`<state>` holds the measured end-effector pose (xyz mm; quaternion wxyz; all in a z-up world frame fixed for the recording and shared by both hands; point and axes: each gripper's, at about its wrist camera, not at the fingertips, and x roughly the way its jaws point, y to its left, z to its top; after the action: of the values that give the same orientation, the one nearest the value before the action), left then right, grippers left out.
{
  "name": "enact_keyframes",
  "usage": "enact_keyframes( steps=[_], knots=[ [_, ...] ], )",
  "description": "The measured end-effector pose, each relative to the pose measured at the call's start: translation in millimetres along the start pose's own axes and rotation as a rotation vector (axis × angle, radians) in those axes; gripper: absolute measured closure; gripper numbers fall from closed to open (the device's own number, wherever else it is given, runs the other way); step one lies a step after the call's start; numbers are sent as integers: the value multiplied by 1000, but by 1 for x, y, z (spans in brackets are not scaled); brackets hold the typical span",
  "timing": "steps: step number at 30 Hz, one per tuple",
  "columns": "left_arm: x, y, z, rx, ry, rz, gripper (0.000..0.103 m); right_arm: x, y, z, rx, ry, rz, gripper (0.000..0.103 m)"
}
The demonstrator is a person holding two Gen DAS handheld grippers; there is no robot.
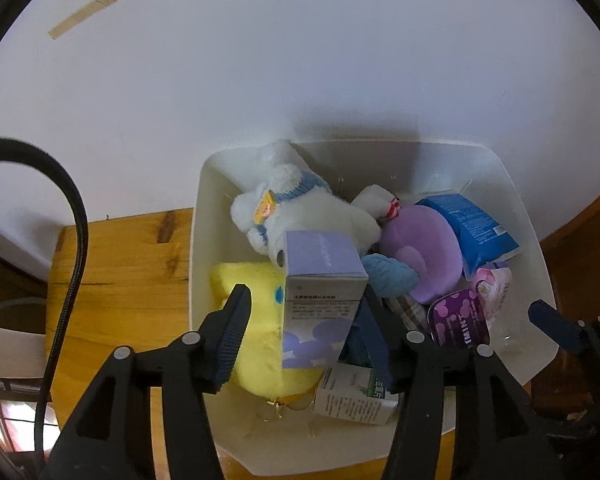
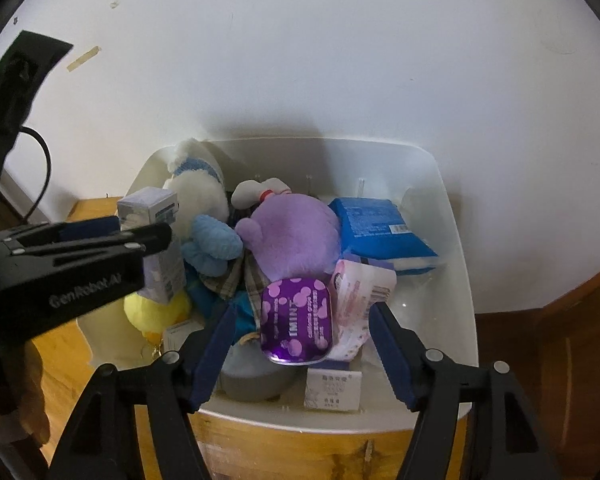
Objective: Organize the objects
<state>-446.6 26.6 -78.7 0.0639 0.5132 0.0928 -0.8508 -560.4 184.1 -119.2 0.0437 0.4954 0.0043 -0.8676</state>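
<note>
Lavender cardboard carton (image 1: 320, 300) with small print stands tilted in the white plastic bin (image 1: 512, 208) on the wooden tabletop (image 1: 120, 280), between the spread fingers of the left gripper (image 1: 306, 316), whose pads do not visibly press it. Nearest the right gripper (image 2: 300, 316), also spread wide over the bin's front, lies a purple mint tin (image 2: 296, 318). Behind sit a purple plush (image 2: 296, 236), a white plush with blue scarf (image 1: 300, 208) and a blue tissue pack (image 2: 380, 232).

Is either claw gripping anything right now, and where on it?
Neither. Left claw straddles the lavender box, open, not clamped; right claw is open around the purple tin.
</note>
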Motion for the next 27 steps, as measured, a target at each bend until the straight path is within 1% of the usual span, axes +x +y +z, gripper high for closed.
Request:
enact_keyframes(
  steps=[8, 16, 20, 22, 24, 27],
  knots=[
    [-37, 6, -8, -4, -42, 15, 44, -30, -1, -11, 8, -24, 3, 33],
    [-91, 17, -28, -5, -106, 18, 44, -89, 12, -29, -9, -80, -1, 33],
    [-125, 22, -47, 11, -160, 36, 44, -122, 22, -43, -23, -105, 2, 33],
    [-143, 26, -60, 24, -181, 40, 42, -138, 29, -53, -32, -119, 8, 33],
    [-161, 31, -76, 31, -199, 35, 40, -151, 34, -63, -43, -130, 15, 33],
    [-183, 38, -97, 31, -216, 18, 39, -170, 42, -79, -54, -143, 28, 33]
  ],
)
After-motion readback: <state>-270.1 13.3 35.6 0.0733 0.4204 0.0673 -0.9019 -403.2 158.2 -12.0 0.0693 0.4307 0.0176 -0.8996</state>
